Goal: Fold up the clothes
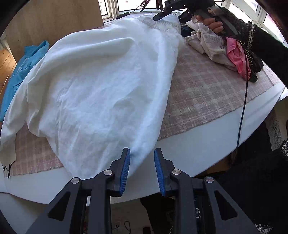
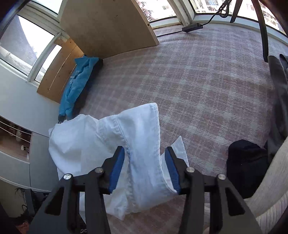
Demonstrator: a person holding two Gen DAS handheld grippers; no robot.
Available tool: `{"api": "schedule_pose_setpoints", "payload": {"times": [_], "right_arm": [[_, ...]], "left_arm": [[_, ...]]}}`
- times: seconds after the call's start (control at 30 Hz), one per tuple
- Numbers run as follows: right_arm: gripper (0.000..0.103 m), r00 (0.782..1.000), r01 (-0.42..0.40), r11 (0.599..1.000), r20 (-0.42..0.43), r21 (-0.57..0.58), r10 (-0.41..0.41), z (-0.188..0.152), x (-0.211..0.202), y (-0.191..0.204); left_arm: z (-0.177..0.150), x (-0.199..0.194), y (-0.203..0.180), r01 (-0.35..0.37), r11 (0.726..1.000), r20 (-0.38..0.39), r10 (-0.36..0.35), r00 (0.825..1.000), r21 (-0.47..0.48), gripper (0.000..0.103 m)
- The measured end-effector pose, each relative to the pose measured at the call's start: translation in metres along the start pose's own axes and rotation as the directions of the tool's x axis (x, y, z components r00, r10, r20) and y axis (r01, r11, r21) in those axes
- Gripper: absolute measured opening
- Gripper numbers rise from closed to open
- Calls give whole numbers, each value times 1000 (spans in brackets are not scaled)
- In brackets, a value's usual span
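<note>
A large white garment [image 1: 100,86] lies crumpled across the pink plaid cloth [image 1: 207,93] on the table. Its near corner reaches in between the blue pads of my left gripper [image 1: 142,153], which stands open at the table's front edge. At the far end a hand [image 1: 212,22] holds my right gripper [image 1: 158,16] over the garment's raised far edge. In the right wrist view, the white garment's [image 2: 140,129] seamed edge runs between the wide-apart fingers of the right gripper [image 2: 144,151], which is open; the cloth touches the right pad [image 2: 172,171].
A blue garment [image 1: 23,72] [image 2: 77,84] lies at the left by an upright wooden board [image 2: 108,27]. Cream, pink and black clothes are piled at the far right [image 1: 212,46]. A dark cable [image 1: 243,108] hangs over the white table edge [image 1: 198,144]. A black garment [image 2: 246,165] sits near the right gripper.
</note>
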State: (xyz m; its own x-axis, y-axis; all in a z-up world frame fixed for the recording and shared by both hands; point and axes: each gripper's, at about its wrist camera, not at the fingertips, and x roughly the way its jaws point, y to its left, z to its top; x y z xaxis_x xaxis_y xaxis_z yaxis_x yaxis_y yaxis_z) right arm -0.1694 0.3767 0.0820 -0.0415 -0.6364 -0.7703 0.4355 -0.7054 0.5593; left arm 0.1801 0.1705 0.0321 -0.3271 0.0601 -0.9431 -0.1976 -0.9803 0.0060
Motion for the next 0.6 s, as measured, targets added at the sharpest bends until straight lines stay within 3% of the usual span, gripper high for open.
{"api": "schedule_pose_setpoints", "payload": {"times": [0.07, 0.17, 0.27, 0.43, 0.6], "right_arm": [[4, 1000, 12, 1000, 23, -22, -11, 2, -5, 21], [4, 988, -3, 992, 151, -128, 23, 13, -54, 72], [3, 952, 7, 974, 300, -226, 63, 25, -126, 132], [3, 878, 28, 921, 449, -387, 162, 32, -243, 241], [3, 811, 189, 832, 561, -522, 168, 16, -305, 353]], "left_arm": [[-1, 4, 15, 12, 999, 4, -12, 1000, -38, 0], [3, -30, 47, 1, 994, 104, 11, 995, -113, 0], [9, -86, 86, -11, 981, 236, 57, 970, -192, 0], [13, -193, 164, -67, 952, 430, 197, 881, -299, 0], [35, -252, 196, -180, 936, 523, 320, 790, -302, 0]]}}
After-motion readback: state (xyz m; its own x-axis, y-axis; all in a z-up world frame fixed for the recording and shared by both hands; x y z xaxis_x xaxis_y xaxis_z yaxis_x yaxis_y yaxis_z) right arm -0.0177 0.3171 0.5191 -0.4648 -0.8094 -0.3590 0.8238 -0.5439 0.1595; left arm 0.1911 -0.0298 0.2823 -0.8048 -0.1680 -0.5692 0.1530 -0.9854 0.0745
